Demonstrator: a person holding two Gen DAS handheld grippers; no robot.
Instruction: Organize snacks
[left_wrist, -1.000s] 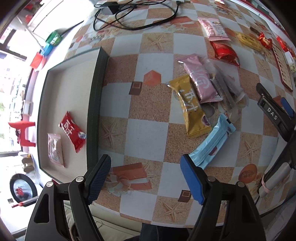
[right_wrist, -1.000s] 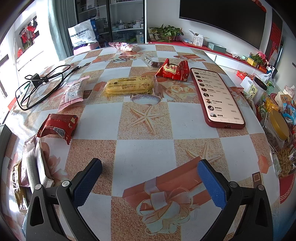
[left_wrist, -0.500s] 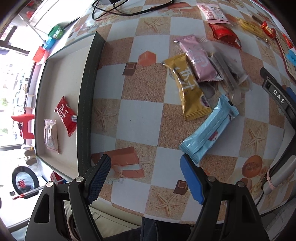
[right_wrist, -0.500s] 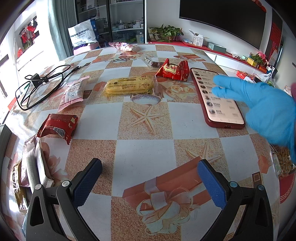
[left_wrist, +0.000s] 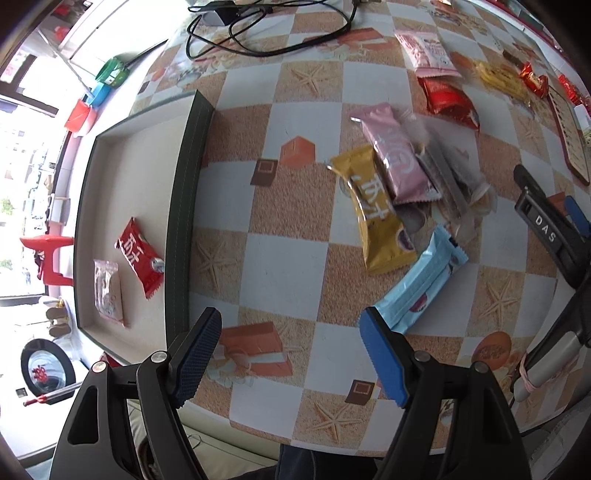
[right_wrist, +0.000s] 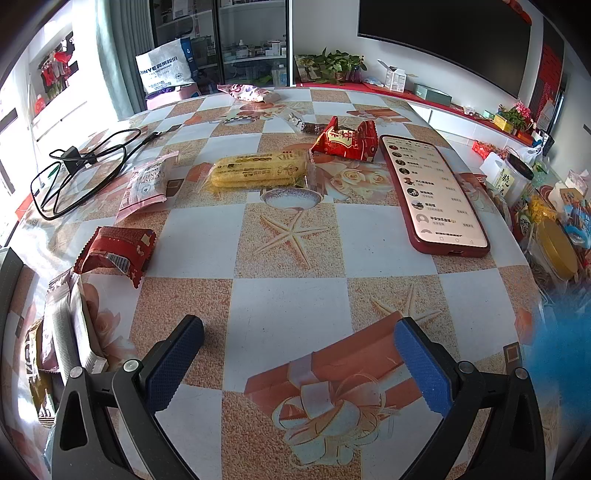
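Left tongs gaping, empty; we drifted back from the light-blue foil snack bar lower right, pick pending.

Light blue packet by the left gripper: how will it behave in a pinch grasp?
The light blue packet is a long, flat wrapper, so it is probably light and may sag at the free end if pinched near one tip. Its glossy film looks slippery; the ribbed pads should help. It lies partly against the yellow packet, which a push might drag along.
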